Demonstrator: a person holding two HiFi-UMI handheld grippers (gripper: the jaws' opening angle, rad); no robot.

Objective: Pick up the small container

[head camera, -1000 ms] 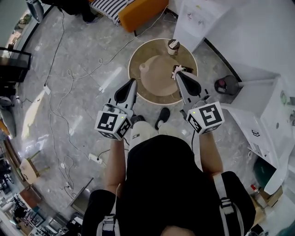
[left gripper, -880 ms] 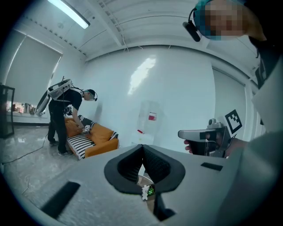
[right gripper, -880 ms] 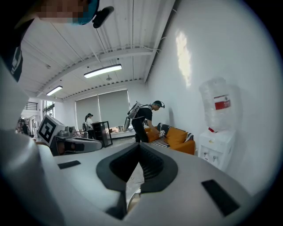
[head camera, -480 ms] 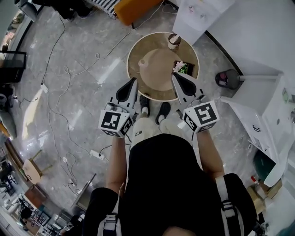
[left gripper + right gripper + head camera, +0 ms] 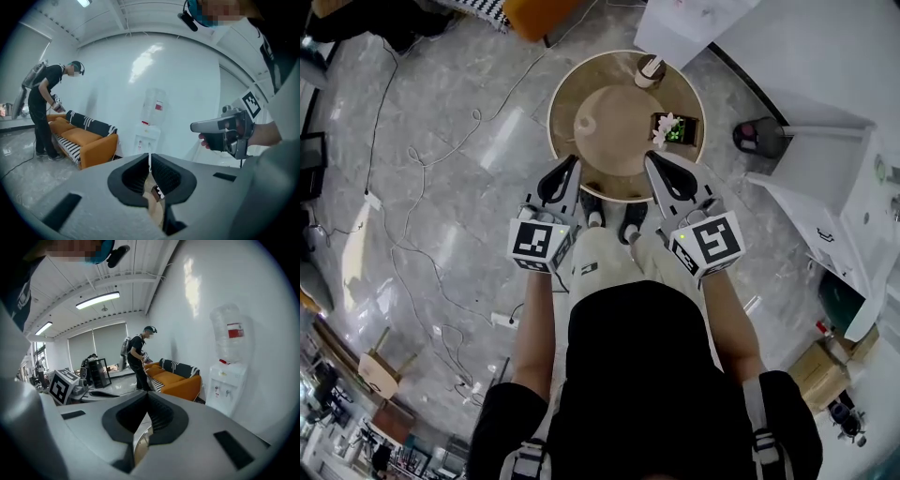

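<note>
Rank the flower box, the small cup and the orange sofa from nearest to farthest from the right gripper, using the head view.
1. The flower box, on the table's right side, just ahead of the right gripper.
2. The small cup, at the table's far edge.
3. The orange sofa, beyond the table, upper left.
</note>
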